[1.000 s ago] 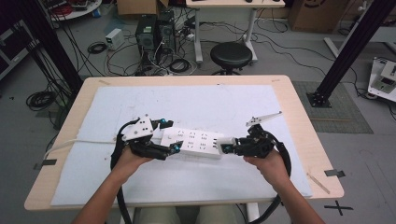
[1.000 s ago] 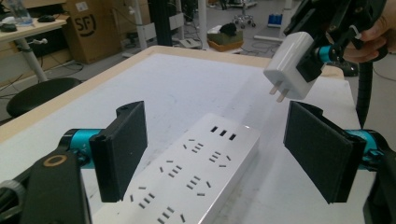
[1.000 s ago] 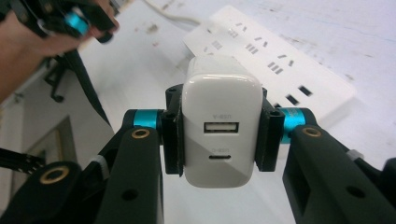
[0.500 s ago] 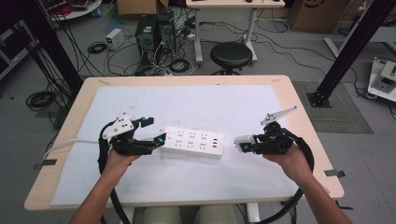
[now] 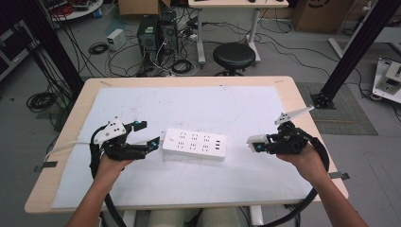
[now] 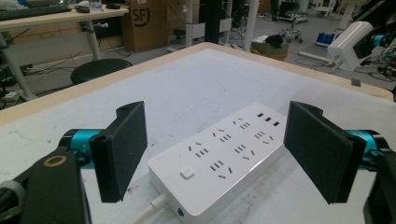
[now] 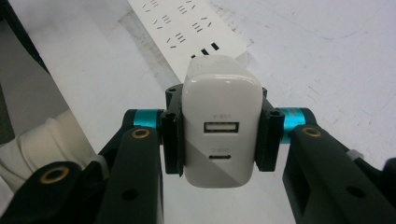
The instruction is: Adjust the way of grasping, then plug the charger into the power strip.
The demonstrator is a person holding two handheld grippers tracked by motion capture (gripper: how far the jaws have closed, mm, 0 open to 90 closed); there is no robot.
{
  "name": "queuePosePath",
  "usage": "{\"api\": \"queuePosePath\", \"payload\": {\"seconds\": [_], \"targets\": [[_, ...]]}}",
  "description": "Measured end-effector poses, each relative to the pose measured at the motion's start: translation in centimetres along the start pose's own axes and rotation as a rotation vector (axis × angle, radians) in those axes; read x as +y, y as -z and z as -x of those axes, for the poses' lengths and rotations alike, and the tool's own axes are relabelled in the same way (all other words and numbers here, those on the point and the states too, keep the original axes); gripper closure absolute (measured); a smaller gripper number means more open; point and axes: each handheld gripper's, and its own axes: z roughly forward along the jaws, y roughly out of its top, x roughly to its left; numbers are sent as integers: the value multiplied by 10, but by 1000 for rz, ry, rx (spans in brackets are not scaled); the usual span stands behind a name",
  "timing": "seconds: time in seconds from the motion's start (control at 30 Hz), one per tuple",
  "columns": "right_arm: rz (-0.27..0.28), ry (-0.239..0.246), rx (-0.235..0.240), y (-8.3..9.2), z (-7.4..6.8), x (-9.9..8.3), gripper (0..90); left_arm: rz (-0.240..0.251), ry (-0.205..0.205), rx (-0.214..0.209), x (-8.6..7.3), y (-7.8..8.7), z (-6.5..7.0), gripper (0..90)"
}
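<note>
The right gripper (image 7: 218,135) is clamped on a white USB charger (image 7: 219,126), its jaws pressing the charger's two flanks, the ports facing the camera. It hangs above the table (image 5: 189,82), well apart from the right end of the white power strip (image 5: 195,144). The left gripper (image 6: 215,154) has its jaws spread wide, nothing between them, just beside the strip's left end, where the cord comes out. The strip lies flat on the white mat (image 5: 198,106), near its middle. To do the step well, I judge the charger should be carried clear of the strip with its flanks squarely pinched, while the left jaws stay ready to steady the strip's cord end.
</note>
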Motion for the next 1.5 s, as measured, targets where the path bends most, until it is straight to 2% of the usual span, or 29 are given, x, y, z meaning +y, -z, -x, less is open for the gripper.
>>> {"api": "queuePosePath", "payload": {"seconds": [0.43, 0.63, 0.83, 0.87, 0.97, 1.03, 1.2, 1.23, 1.33, 1.37, 1.47, 1.5], "targets": [[-6, 40, -5, -1, -3, 10, 633, 12, -30, -19, -4, 8, -3, 216], [-24, 87, 0, -7, -6, 27, 633, 16, -49, -35, -6, 11, -5, 216], [-40, 136, -2, -17, -7, 47, 634, 3, -53, -24, -9, 15, -5, 216], [-55, 147, 3, -23, -7, 54, 633, -5, -60, -23, -10, 15, -5, 216], [-68, 161, 11, -28, -7, 60, 634, -3, -55, -15, -11, 17, -4, 216], [-98, 189, 10, -36, -9, 71, 634, -3, -56, -12, -11, 19, -4, 216], [-133, 232, 18, -45, -12, 84, 633, -11, -62, -5, -14, 22, -5, 216], [-160, 252, 15, -49, -15, 91, 634, -13, -60, -2, -15, 22, -5, 216], [-180, 269, 19, -53, -17, 97, 634, -22, -65, -9, -16, 23, -5, 216], [-205, 294, 27, -59, -18, 105, 634, -26, -70, -10, -17, 24, -5, 216], [-229, 311, 32, -65, -19, 111, 634, -32, -79, -7, -17, 25, -5, 216], [-250, 313, 50, -71, -20, 115, 634, -33, -82, -4, -17, 25, -6, 216]]}}
